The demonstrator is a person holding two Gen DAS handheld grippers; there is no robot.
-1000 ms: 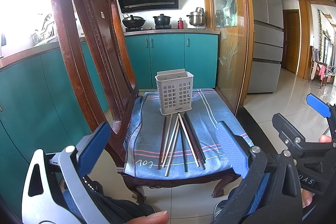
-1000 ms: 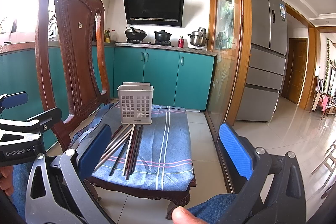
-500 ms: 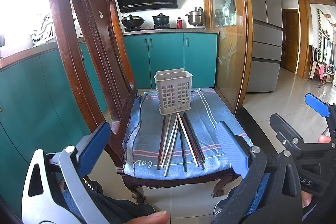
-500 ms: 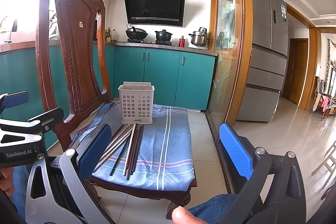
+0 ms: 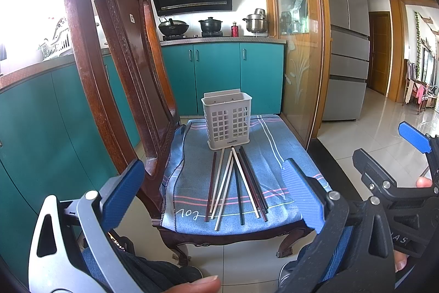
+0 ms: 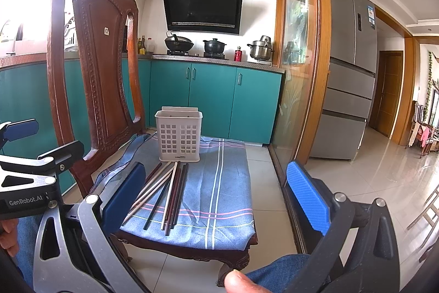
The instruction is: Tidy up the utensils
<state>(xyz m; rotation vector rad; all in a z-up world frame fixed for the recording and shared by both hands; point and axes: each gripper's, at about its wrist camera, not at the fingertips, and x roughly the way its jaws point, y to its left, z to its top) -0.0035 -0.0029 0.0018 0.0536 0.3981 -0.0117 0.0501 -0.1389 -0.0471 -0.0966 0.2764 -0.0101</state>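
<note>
Kitchen chair [image 5: 115, 51], centre frame: basket [image 5: 227, 120] on cloth [image 5: 274, 155], contents unseen; chopsticks [image 5: 236, 183] lie before it. Left gripper [image 5: 211, 197], right gripper [image 6: 214, 199] both spread, empty.

Left gripper [image 5: 212, 190] held open and empty, short of chopsticks [image 5: 236, 183] fanned on blue cloth [image 5: 274, 155] before white slotted holder [image 5: 226, 122] on wooden chair [image 5: 115, 73].

left claw [image 5: 211, 195] slightly nearer chair [image 5: 115, 78], chopsticks [image 5: 236, 183]
</note>
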